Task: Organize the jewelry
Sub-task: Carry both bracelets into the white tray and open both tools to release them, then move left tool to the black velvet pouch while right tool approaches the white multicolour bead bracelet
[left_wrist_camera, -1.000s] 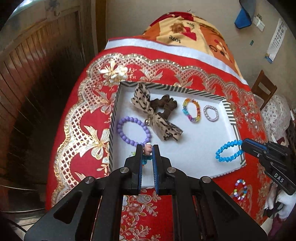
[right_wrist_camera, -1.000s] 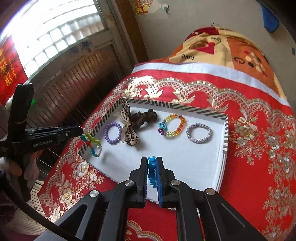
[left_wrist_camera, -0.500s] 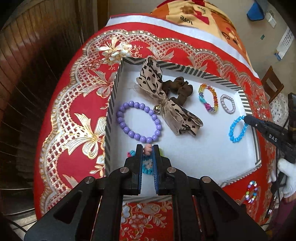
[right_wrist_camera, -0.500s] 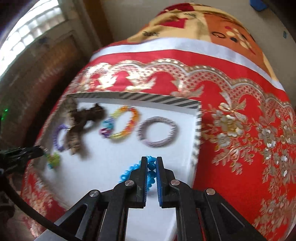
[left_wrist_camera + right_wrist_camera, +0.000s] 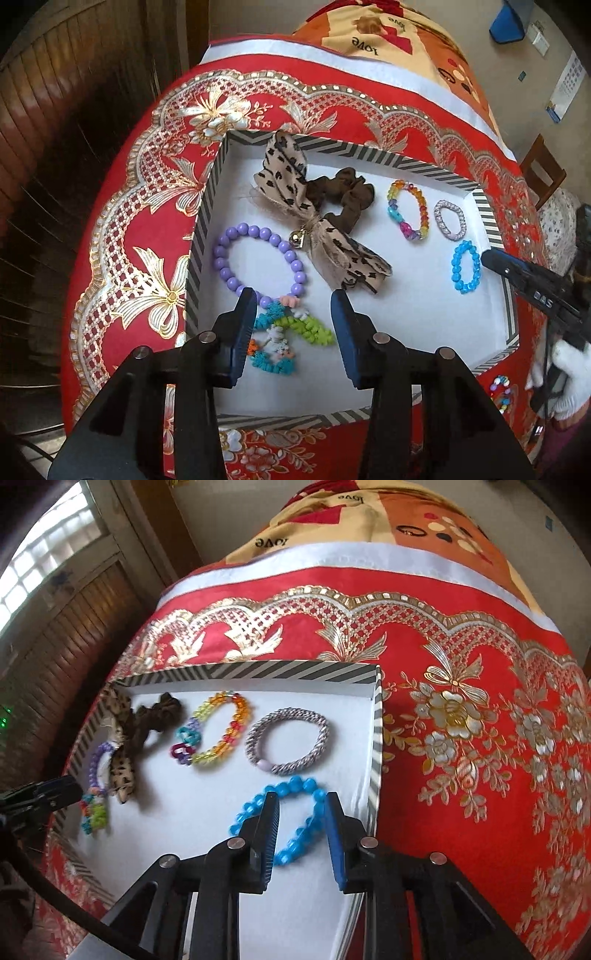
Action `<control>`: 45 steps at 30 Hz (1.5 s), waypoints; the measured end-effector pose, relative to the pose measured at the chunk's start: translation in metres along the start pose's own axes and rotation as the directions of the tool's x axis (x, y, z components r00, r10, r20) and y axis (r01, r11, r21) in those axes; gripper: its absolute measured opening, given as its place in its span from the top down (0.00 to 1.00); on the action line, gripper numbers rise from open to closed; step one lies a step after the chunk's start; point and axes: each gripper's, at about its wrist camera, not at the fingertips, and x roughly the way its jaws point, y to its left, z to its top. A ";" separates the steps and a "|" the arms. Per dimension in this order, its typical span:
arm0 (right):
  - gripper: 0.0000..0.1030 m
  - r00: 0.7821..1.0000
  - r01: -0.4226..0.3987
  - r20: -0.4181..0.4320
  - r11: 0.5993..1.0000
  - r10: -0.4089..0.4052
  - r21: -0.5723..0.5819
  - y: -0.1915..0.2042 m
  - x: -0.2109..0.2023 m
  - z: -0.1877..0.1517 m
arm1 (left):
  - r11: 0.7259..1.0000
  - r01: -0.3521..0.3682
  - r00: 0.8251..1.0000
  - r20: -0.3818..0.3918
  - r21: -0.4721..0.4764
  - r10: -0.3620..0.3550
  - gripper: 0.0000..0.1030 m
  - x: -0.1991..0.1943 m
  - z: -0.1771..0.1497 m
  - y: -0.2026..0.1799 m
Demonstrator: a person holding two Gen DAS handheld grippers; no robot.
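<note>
Box on the red cloth holds nearly everything: hair bow at 12, purple bracelet at 9, rainbow bracelet and grey bracelet at 2.

Left tool just opened wide, charm bracelet dropped at 7. Right tool just opened, narrower, straddling the blue bracelet, not gripping.

Left to do: small bead bracelet outside, at 4.

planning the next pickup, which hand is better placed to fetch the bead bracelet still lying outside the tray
Right: the multicoloured bead bracelet lies on the red cloth beside the right hand, outside the tray; the left tool hangs at the opposite side.
</note>
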 end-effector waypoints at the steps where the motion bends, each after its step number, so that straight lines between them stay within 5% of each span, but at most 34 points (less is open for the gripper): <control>1: 0.77 1.000 -0.011 0.013 1.000 0.011 0.009 0.002 -0.008 -0.004 | 1.000 -0.005 1.000 0.005 0.003 0.005 0.60 -0.002 -0.001 -0.002; 20: 0.65 0.993 0.011 0.120 0.999 -0.016 0.043 0.021 -0.104 -0.083 | 0.992 -0.037 0.995 0.099 0.119 0.025 0.60 -0.058 -0.063 -0.079; 34: 0.63 0.988 0.052 0.142 0.995 -0.064 0.090 -0.006 -0.161 -0.143 | 0.990 0.005 0.995 0.096 0.143 -0.019 0.60 -0.082 -0.110 -0.113; 45: 0.60 0.993 0.059 0.094 0.991 -0.071 0.122 -0.030 -0.166 -0.183 | 0.987 0.048 0.998 0.032 0.152 -0.053 0.60 -0.086 -0.141 -0.123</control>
